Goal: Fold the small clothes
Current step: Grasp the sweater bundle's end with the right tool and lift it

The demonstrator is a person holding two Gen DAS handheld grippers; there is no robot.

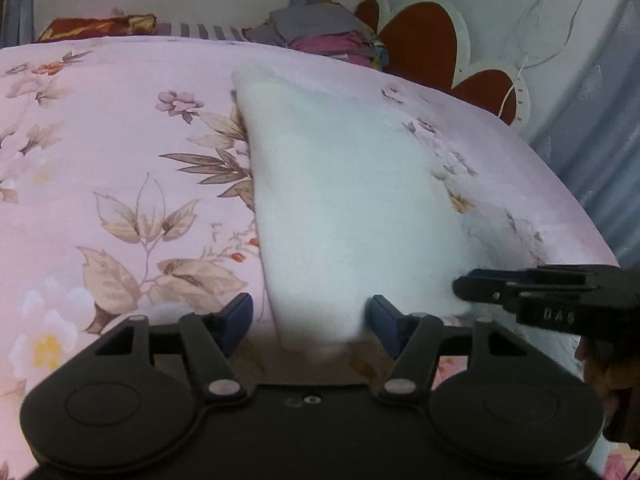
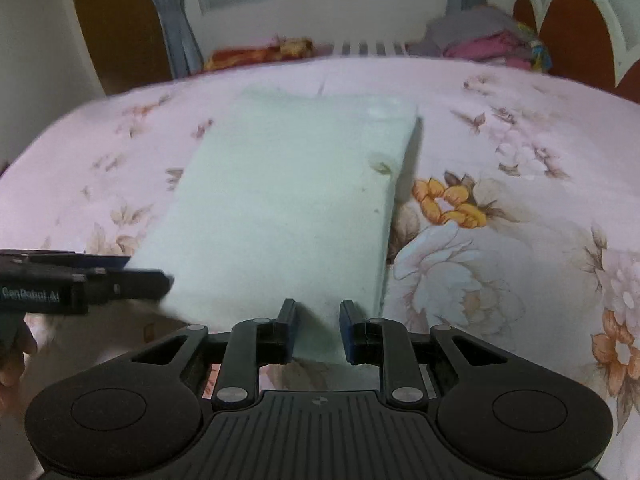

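Holding item one, the white cloth (image 2: 288,200), folded on the floral bed (image 1: 120,140): your right gripper (image 2: 318,330) fingers pinch its near edge at 6 o'clock; your left gripper (image 1: 310,326) fingers stand open, straddling its corner.

So the whole thing sits on a bed (image 2: 520,128) with a pale pink sheet (image 1: 120,128) printed all over with flowers and brownish leaves, plus one orange bloom. Lying flat on it, roughly in the middle, is a white cloth (image 2: 288,200) folded into a long rectangle, edges fairly tidy. Way at the far side there's a heap of clothes (image 1: 320,36), grey and pink mostly, and a red-and-gold pillow (image 1: 96,26) near a striped one (image 1: 204,32).
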